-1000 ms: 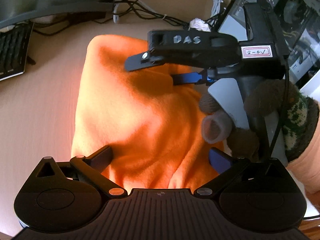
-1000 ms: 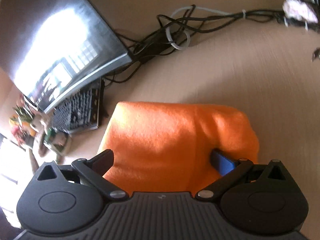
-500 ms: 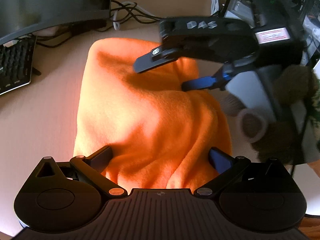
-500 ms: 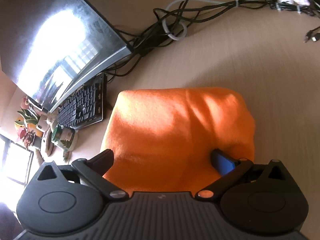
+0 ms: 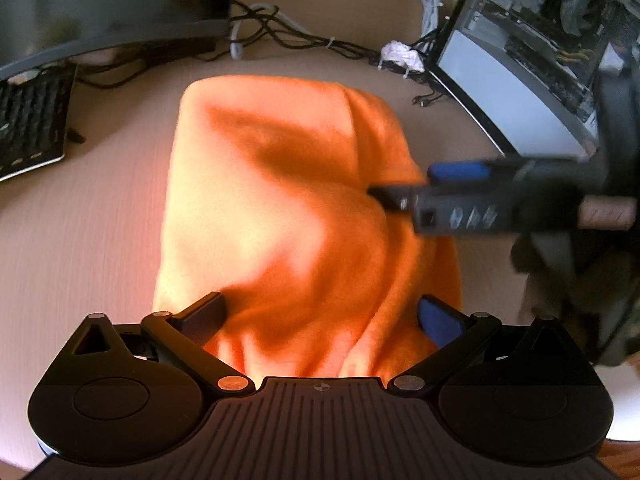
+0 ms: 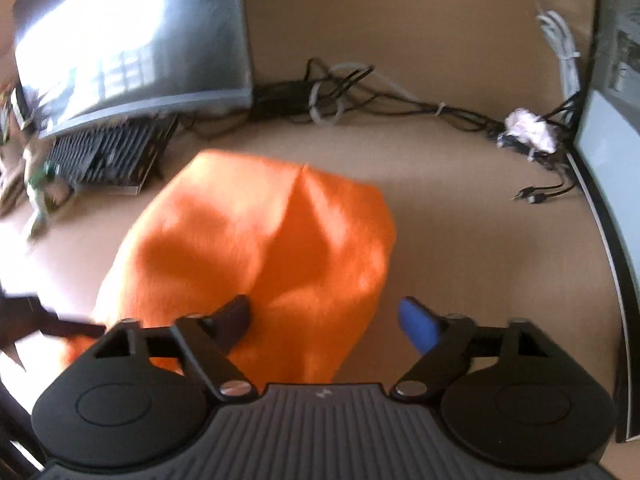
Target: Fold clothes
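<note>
Pale wooden desk stretched under everything, with a dark curved monitor, a black keyboard and a tangle of cables at its far edge and an open computer case on the right. On it lay the folded orange fleece garment, bunched and creased, its near end between the wide-spread fingers of the left gripper, which were not closed on it. The right gripper was likewise wide open and gripped nothing, its black finger over the cloth's near right edge and its blue one over bare desk.
</note>
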### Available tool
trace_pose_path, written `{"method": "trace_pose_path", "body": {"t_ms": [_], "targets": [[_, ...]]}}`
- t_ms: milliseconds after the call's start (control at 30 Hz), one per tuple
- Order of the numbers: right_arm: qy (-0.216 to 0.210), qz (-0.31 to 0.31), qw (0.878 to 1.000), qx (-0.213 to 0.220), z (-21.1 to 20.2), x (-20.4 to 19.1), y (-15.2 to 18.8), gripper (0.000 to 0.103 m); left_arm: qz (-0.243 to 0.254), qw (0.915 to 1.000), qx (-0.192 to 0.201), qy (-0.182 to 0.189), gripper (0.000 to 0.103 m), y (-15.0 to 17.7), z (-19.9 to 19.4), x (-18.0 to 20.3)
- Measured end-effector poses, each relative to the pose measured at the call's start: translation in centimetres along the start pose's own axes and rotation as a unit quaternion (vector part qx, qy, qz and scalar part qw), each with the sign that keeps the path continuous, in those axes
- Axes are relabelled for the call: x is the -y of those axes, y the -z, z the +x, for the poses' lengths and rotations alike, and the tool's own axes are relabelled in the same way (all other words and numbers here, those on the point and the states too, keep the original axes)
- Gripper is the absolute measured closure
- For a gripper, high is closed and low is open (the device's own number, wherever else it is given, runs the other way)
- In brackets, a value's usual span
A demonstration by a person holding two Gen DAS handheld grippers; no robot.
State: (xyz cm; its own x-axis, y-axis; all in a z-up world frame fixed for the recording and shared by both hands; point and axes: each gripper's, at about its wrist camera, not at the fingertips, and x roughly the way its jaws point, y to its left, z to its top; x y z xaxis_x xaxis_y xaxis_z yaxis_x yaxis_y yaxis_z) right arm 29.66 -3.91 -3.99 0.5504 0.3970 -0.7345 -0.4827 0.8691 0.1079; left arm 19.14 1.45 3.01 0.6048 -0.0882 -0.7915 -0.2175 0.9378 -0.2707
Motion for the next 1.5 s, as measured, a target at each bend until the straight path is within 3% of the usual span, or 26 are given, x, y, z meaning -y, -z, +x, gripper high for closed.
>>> {"method": "trace_pose_path", "body": {"t_ms": [67, 233, 333, 533, 667, 767, 900, 1000, 1067, 1167, 1267, 1333, 1400, 1500], "targets": [[0.005, -0.007, 1.0, -0.009, 0.6, -0.1, 0.4, 0.032, -0.029, 0.9996, 0.005, 0.006, 0.0, -0.4, -1.2, -1.3], [0.01, -0.028, 0.999, -0.028, 2.7, -1.6, 0.3, 0.034, -0.085, 0.9949, 0.002, -0.053, 0.0, 0.1, -1.8, -5.5], [-0.007, -0.061, 0.998, -0.025, 4.1, -4.1, -0.5, 0.034, -0.118, 0.9897, -0.002, -0.082, 0.0, 0.6, -2.1, -7.8], [-0.045, -0.156, 0.987, -0.002, 8.1, -11.5, -3.0, 0.034, -0.137, 0.9863, 0.005, -0.092, 0.0, 1.9, -3.8, -10.8], [-0.042, -0.191, 0.981, 0.013, 10.2, -14.9, -4.8, 0.027, -0.111, 0.9914, 0.007, -0.069, 0.0, 1.8, -5.0, -11.6], [-0.021, -0.201, 0.979, 0.02, 10.5, -15.4, -5.6, 0.021, -0.106, 0.9923, 0.037, -0.052, 0.0, 0.8, -6.9, -13.0], [0.026, -0.192, 0.981, 0.029, 9.3, -14.0, -5.4, 0.019, -0.117, 0.9874, 0.105, -0.014, 0.0, -2.2, -9.5, -16.1], [0.036, -0.169, 0.983, 0.068, 5.9, -13.4, -5.3, 0.019, -0.138, 0.9793, 0.147, 0.014, 0.0, -5.2, -9.1, -18.5], [-0.006, -0.153, 0.983, 0.1, 2.3, -14.0, -4.9, 0.019, -0.162, 0.9745, 0.144, 0.059, 0.0, -7.4, -7.1, -20.5], [-0.084, -0.129, 0.985, 0.08, -0.3, -16.2, -3.7, 0.019, -0.227, 0.9641, 0.098, 0.096, 0.0, -9.0, -2.4, -23.5], [-0.106, -0.145, 0.984, 0.019, 1.5, -19.0, -1.3, 0.02, -0.313, 0.9426, 0.046, 0.106, 0.0, -8.6, 2.3, -26.4], [-0.089, -0.145, 0.985, 0.005, 3.0, -19.7, 0.1, 0.02, -0.339, 0.9292, 0.056, 0.135, 0.0, -8.3, 3.2, -27.5], [-0.08, -0.12, 0.989, -0.002, 4.0, -19.4, 0.2, 0.019, -0.334, 0.9292, 0.056, 0.148, 0.0, -8.5, 3.3, -27.7], [-0.071, -0.105, 0.992, -0.017, 4.5, -19.3, -0.5, 0.018, -0.299, 0.9396, 0.068, 0.151, 0.0, -8.3, 1.7, -27.3]]}}
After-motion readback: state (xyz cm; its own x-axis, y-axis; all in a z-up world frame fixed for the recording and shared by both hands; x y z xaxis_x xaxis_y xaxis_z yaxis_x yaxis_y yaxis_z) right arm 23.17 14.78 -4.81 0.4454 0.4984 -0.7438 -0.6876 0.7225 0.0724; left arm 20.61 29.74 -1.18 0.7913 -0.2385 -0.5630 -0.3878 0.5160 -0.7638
